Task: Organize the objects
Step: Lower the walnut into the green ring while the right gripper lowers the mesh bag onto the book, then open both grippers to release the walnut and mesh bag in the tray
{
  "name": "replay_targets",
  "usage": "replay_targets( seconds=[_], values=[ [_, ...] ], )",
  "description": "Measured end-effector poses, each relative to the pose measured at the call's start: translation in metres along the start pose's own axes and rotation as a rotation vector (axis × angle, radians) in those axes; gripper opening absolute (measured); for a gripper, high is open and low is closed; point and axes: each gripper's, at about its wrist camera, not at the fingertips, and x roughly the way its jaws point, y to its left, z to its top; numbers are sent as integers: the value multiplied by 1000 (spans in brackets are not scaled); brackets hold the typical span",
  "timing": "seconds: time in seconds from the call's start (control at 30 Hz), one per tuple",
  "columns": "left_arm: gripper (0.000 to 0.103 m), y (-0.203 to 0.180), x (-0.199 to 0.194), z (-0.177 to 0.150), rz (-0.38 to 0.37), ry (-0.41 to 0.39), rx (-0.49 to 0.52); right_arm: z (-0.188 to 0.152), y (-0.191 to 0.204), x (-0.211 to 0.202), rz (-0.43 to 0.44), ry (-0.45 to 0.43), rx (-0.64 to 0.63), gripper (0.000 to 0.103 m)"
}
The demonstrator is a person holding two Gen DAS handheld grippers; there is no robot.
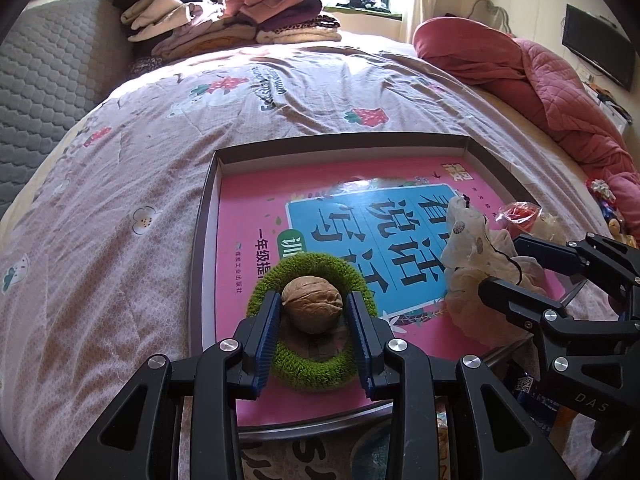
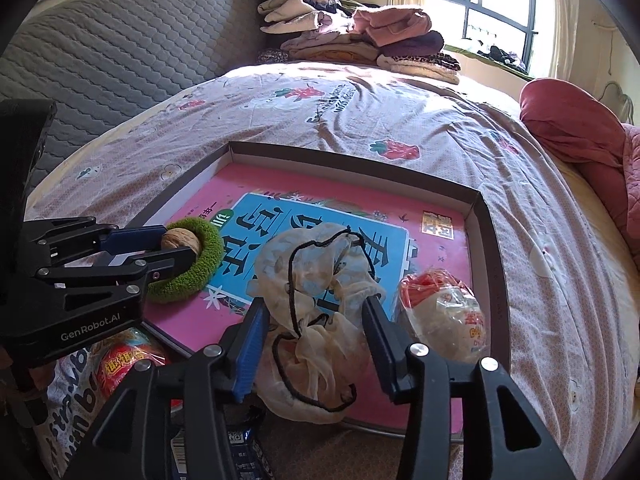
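Now | left tool point(image 1: 313, 312) clamped on walnut point(image 1: 312, 302) | right tool point(image 2: 312, 312) apart, gauze pouch point(image 2: 316, 292) lying between

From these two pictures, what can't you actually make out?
- Red snack packet: right wrist view, mostly hidden behind the left gripper and the tray edge.
- Dark packet: right wrist view, covered by the right gripper; label unreadable.
- Gauze pouch: contents not visible through the crumpled fabric.
- Book cover: title partly covered by walnut, green ring and pouch.
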Motion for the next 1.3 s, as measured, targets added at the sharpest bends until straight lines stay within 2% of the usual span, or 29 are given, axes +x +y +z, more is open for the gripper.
replay_targets(
  seconds=[0.53,1.3],
  values=[
    [49,0,-19,4,-4,-36,-14,7,-3,-20,7,-56,23,48],
    [59,-15,-72,3,-9,-114,-22,9,-3,-62,17,-141,54,48]
  ],
)
